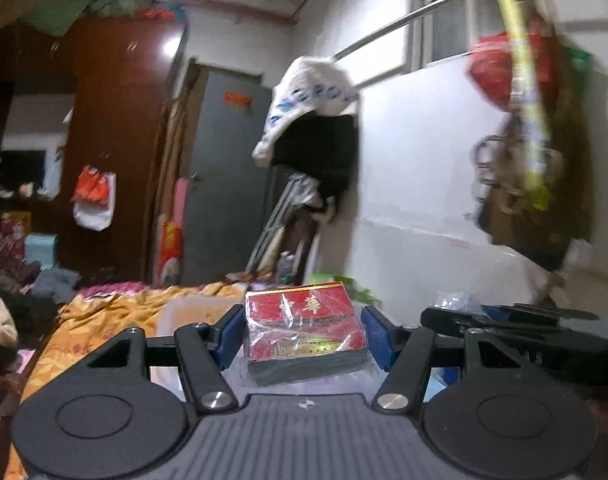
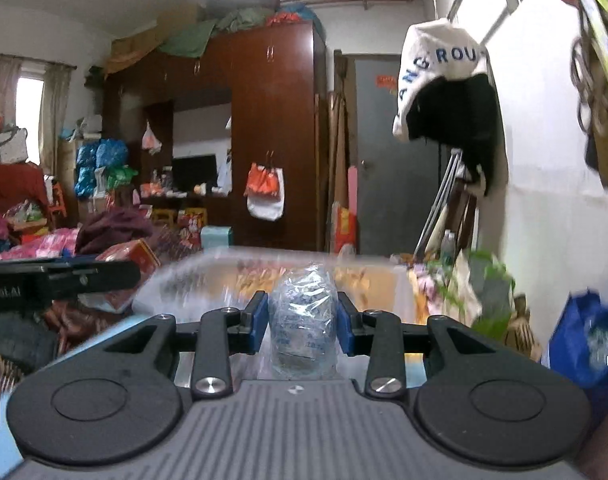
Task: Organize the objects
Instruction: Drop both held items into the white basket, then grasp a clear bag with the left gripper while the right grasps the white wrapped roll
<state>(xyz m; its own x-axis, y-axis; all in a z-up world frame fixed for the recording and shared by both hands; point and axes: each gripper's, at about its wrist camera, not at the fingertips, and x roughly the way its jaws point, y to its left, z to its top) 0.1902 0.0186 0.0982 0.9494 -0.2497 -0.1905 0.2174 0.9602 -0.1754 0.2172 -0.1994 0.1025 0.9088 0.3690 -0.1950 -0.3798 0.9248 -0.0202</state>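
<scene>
The left claw holds a red box wrapped in shiny clear film. The box sits in the lower middle of the left wrist view, and the blue pads press on both its sides. It tips a little, with one corner hanging lower.

The right claw is squeezed tight on a crinkly clear plastic bundle, in the lower middle of the right wrist view. It looks like a soft bag or a squashed bottle, but I cannot tell which.

Just past that bundle is a clear plastic bin. It is blurry, so I cannot see what is inside. Past the red box lies a bed with an orange blanket.

I think both things are being carried to the bin. To do this well, keep both claws squeezed until each thing is right over the bin. The film on the box is slippery, so move slowly and hold it flat. Lower one thing at a time so the two claws do not bump. Let go only when the thing is low, so it does not bounce out.
</scene>
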